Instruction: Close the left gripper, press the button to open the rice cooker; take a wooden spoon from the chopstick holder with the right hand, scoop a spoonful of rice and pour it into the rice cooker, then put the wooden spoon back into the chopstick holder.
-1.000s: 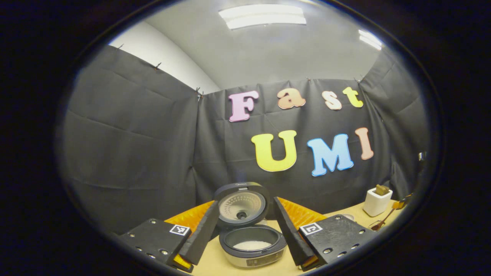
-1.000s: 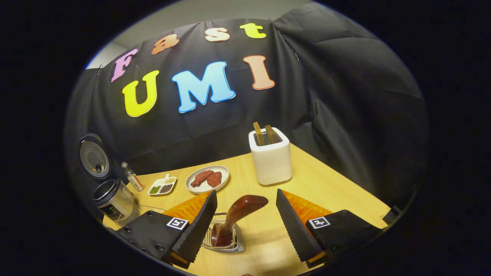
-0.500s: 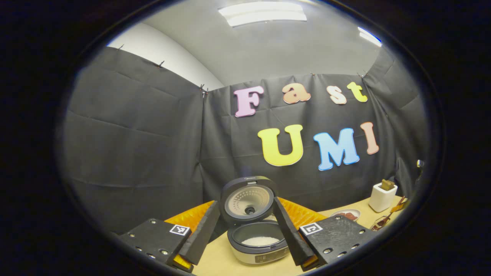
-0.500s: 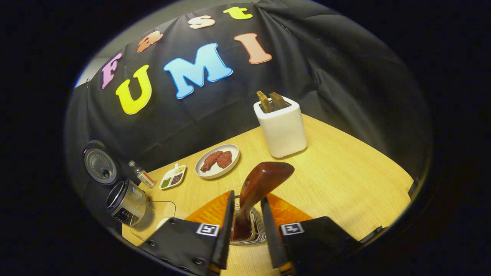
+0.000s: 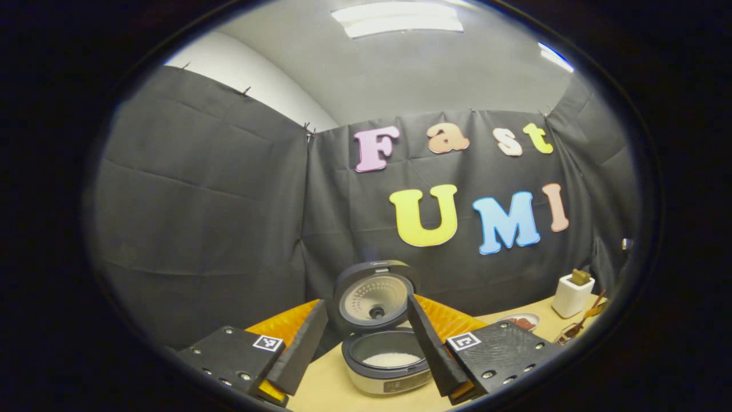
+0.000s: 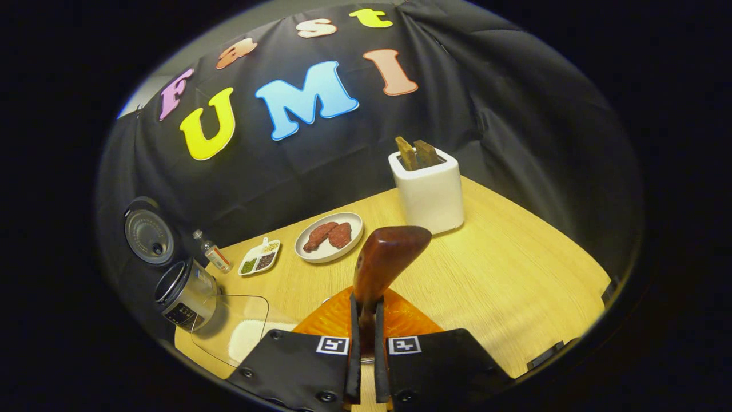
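The wooden spoon (image 6: 382,264) stands up between the fingers of the right tongs (image 6: 366,349), which are pressed together on its handle from both sides; its broad reddish-brown end rises above the fingertips, over the counter (image 6: 514,257). The chopstick holder is hidden behind the tongs, so whether the spoon's lower end sits in it cannot be told. To the left on the counter is a clear container (image 6: 231,335) with white rice in it, and beyond that the rice cooker (image 6: 182,294) with its lid (image 6: 147,232) swung up. Near it stand a small bottle (image 6: 211,258), a divided dish of beans (image 6: 259,258) and a plate with two reddish pieces (image 6: 329,237); a white toaster (image 6: 429,191) with two slices stands farther back.

In the left gripper view the left tongs (image 5: 366,343) are spread wide apart, pinching nothing, with the open cooker between the fingers and white rice (image 5: 393,359) in its pot
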